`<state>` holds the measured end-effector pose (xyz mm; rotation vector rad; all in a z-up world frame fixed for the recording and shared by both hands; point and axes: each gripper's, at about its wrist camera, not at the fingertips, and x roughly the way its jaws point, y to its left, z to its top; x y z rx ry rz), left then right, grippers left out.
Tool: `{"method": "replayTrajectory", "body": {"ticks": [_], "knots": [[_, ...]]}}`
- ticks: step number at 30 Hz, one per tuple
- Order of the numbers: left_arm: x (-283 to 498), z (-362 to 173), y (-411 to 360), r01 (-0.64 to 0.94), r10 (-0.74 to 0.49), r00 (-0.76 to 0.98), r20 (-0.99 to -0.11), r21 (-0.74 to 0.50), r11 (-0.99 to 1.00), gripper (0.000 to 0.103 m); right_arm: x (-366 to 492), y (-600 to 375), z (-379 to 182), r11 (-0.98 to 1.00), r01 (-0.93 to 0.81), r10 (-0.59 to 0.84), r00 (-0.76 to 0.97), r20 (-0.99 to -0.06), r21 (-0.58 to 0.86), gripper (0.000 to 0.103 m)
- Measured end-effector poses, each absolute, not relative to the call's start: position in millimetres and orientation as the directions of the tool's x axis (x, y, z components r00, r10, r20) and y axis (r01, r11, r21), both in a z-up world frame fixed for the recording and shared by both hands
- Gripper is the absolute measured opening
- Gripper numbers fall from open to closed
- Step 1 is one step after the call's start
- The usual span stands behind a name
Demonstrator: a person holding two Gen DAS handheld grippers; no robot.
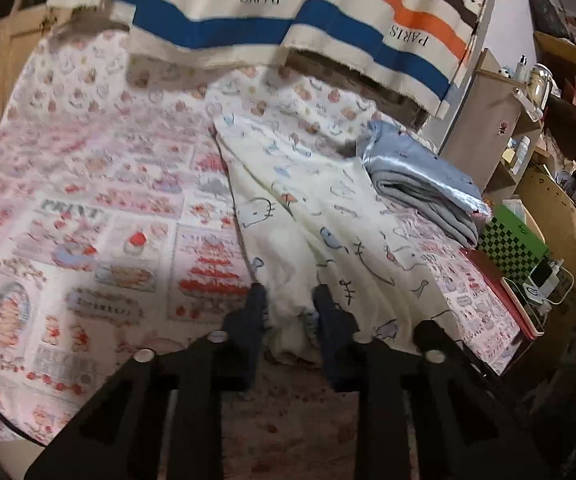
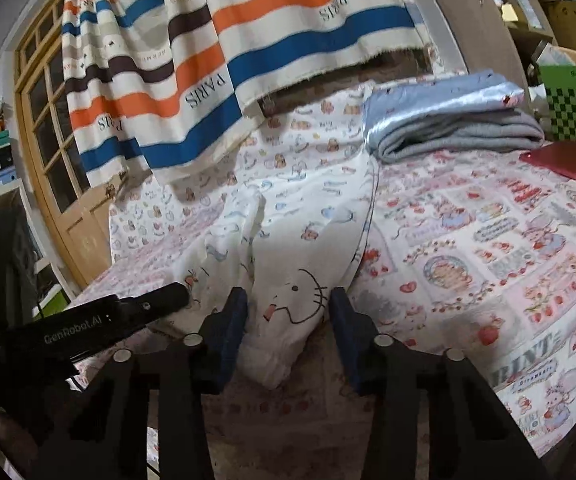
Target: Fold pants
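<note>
pants: spread lengthwise on the bed, near hem bunched at the edge, likely laid flat so both ends can be lifted over together.
left tongs: partly spread, straddling a fold of the hem; pinch not certain, cloth merely between the pads as far as visible.
right tongs: partly spread around the cat-face corner, pads not pressing.
left view only: red tray and shelves beyond the folded blanket.
right view only: other tool's black body at left, wooden door.
</note>
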<state>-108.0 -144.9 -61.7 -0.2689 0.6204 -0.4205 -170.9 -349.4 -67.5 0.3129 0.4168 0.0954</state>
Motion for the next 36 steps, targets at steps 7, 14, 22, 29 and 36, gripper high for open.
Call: {"method": "replayTrajectory", "body": {"ticks": [7,14,22,29,36], "knots": [[-124,-58,-131,0.255,-0.405,0.785,-0.469,-0.351,0.901,0.018,-174,-346,-65,0.943,-0.025,0.150,0.921,-0.359,0.331,0.007],[-147,-53,-113,0.216,-0.382,0.820,-0.427,-0.387,0.896,0.016,-183,-344,-62,0.938,-0.031,0.164,0.918,-0.362,0.346,0.004],[-146,-69,-116,0.192,-0.343,0.800,-0.492,-0.332,0.924,0.020,-183,-339,-65,0.951,-0.010,0.139,0.908,-0.396,0.310,0.004],[-150,-35,-108,0.235,-0.307,0.865,-0.396,-0.220,0.947,0.045,-180,-352,-56,0.964,0.027,0.081,0.919,-0.385,0.266,0.008],[-85,17,-82,0.320,-0.375,0.825,-0.424,-0.196,0.927,0.048,-154,-394,-19,0.970,-0.011,0.102,0.927,-0.362,0.244,0.042]]}}
